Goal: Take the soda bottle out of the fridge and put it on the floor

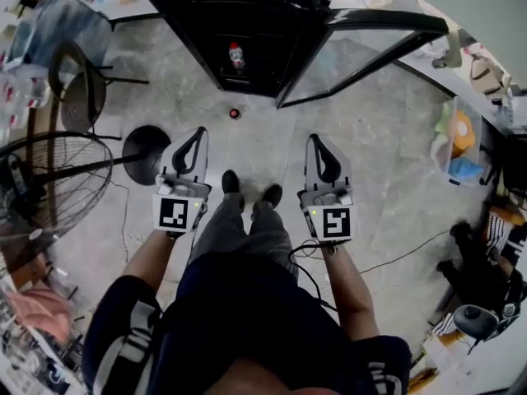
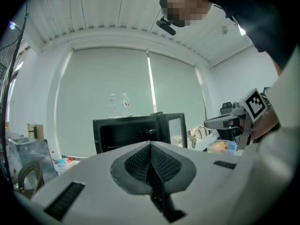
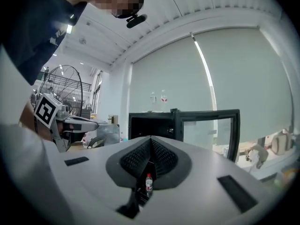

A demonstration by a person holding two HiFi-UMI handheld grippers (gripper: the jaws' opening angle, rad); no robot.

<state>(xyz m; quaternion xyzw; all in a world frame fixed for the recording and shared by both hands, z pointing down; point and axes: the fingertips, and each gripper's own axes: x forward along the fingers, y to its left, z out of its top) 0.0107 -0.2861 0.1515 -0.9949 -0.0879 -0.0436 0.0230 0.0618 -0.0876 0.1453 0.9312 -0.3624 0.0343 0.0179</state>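
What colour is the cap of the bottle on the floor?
The cap is red, seen best in the right gripper view.

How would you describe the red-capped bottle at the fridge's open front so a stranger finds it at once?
Find the black fridge, glass door swung open, ahead of the person's feet. Low against its dark opening stands a pale bottle with a red cap, alone there, unlike the two bottles on the fridge's top.
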